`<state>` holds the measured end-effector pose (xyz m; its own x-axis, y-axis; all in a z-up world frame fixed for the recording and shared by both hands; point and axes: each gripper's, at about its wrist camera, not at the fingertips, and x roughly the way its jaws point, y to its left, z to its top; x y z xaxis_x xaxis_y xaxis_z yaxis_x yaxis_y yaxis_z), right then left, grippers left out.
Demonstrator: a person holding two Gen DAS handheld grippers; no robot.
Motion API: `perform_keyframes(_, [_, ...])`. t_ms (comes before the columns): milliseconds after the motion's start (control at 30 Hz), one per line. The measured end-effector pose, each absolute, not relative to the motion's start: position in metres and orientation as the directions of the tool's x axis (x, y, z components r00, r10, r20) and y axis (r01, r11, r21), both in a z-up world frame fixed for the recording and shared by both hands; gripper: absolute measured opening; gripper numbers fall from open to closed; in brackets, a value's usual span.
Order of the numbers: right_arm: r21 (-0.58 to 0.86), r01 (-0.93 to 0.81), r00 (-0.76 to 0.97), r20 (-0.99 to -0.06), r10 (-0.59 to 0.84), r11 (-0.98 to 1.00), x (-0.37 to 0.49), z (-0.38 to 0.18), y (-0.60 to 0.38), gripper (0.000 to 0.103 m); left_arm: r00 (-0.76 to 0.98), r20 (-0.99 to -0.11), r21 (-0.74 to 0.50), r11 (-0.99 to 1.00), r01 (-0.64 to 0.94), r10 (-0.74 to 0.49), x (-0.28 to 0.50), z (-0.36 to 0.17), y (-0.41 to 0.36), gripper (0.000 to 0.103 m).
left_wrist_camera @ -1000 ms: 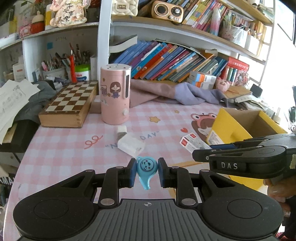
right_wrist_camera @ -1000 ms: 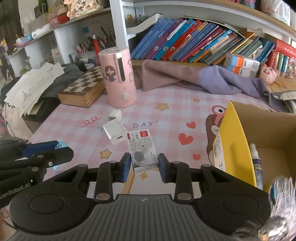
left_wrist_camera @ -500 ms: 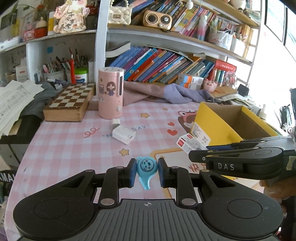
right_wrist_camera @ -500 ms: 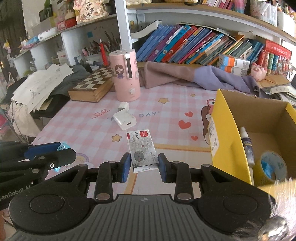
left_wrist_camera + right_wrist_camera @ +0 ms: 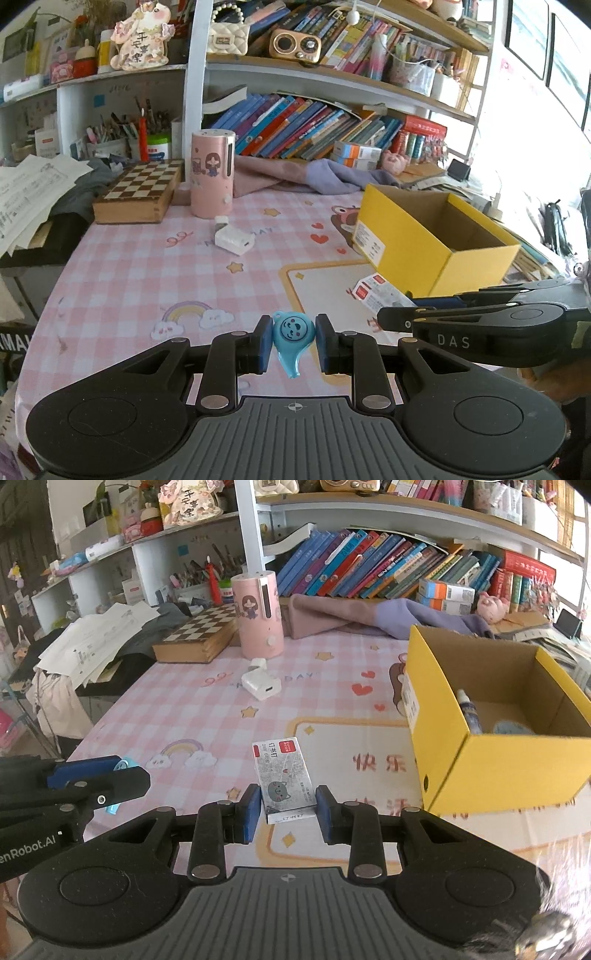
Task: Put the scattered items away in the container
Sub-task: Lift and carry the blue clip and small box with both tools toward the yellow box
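a: closest to us, our left tongs [image 5: 289, 341] pinch a blue whistle [image 5: 291, 338] between the two pads, its tail hanging down out of the grip.

b: and our right tongs [image 5: 284, 806] are pressed on a small staple box [image 5: 283, 775], which sticks out forward past the fingertips. in the left view we see those right tongs come in from the right, just beside ours, with the box at their tip [image 5: 376, 295].

a: both items sit up off the pink checked tablecloth [image 5: 147, 277].

b: ahead and to the right of both tongs we have the yellow cardboard box [image 5: 491, 764], open on top. inside, against its near-left wall, we make out a small bottle [image 5: 468, 710] and something bluish beside it that we cannot name.

a: farther ahead, a little left of our tongs, a white charger [image 5: 234, 240] lies on the cloth with a smaller white piece touching its far end.

b: beyond that stands the pink cylinder [image 5: 258, 614], upright, and left of it the chessboard box [image 5: 201, 637].

a: behind them we see a crumpled purple cloth [image 5: 306, 177] lying in front of the bookshelf [image 5: 314, 122].
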<state>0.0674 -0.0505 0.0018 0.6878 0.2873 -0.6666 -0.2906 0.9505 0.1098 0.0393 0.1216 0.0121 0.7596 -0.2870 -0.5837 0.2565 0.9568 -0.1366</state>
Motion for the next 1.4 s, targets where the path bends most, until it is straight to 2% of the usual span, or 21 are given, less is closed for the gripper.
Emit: perform_keyframes(1400, [0.145,-0.098,0.702,-0.691,0.171,0.985,-0.016,-0.003,-0.100,0.030,0.678,-0.610,-0.139,0.897,0.420,-0.411,-0.003,0.009,0.082,0.023])
